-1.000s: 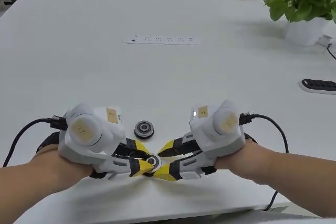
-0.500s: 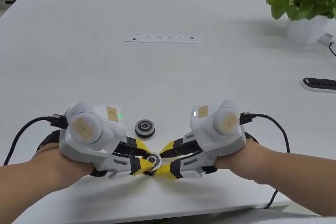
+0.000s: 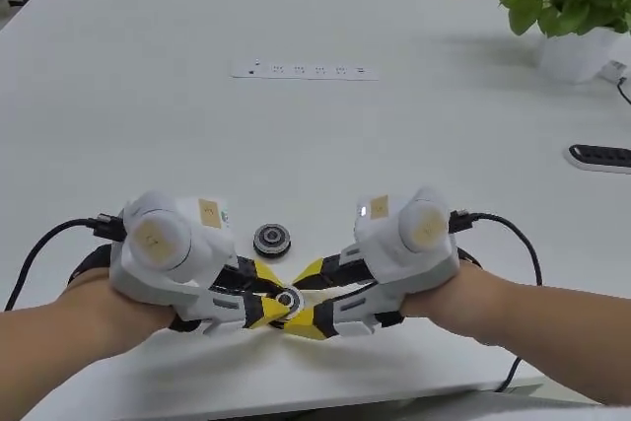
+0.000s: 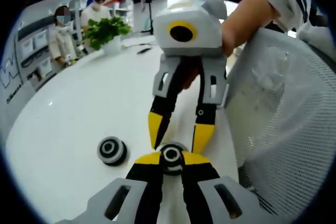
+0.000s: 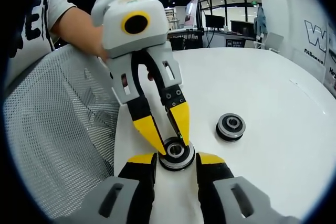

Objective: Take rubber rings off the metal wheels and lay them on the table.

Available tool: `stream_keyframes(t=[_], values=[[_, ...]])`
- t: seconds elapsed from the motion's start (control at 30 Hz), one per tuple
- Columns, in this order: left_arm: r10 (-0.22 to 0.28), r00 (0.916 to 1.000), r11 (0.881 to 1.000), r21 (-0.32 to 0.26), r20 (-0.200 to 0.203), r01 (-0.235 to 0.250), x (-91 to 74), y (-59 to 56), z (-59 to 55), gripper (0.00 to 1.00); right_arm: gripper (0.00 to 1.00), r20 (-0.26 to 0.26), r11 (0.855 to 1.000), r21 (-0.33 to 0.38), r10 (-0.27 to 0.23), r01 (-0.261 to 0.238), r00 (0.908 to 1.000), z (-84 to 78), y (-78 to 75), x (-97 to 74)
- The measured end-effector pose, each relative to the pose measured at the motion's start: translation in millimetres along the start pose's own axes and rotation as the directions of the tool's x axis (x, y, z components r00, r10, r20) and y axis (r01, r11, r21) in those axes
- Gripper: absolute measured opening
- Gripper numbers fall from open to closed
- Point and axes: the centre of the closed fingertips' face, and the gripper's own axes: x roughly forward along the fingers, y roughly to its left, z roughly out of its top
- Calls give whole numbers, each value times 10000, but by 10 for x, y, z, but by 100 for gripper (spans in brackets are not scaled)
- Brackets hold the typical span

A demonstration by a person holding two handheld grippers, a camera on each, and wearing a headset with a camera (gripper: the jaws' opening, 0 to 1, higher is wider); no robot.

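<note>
Two-handed, wrists turned inward, at the near edge of the white table (image 3: pixel 148 96). Clamps a rubber-ringed metal wheel (image 3: pixel 287 301) (image 4: pixel 171 157) (image 5: pixel 177 153) between narrowly parted jaws of the left gripper (image 3: pixel 264 305) (image 4: pixel 171 160) (image 5: pixel 173 144). Hugs the same wheel's sides with the wider-set jaws of the right gripper (image 3: pixel 304 303) (image 4: pixel 178 139) (image 5: pixel 176 159), tip to tip. Leaves a second wheel (image 3: pixel 271 240) (image 4: pixel 112 150) (image 5: pixel 231 126) flat on the table just beyond.

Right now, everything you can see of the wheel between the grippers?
The wheel is round: black rubber ring outside, bright metal hub, dark centre hole. It lies flat on the white table near its front edge, pinched from opposite sides by the left gripper and right gripper, whose yellow tips appear to touch its rim.
</note>
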Motion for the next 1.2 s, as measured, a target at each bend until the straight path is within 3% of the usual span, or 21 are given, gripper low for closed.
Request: stream_keyframes(t=[0.8,1.2], values=[[18,10000,10000,-54,14,-18,-4,7,-1,14,20,-418,9981,-613,55,-81,9991,-97,3,-60],[48,10000,10000,-74,18,-47,1,8,-4,14,15,-530,9994,-319,87,-104,9986,-142,-12,-74]])
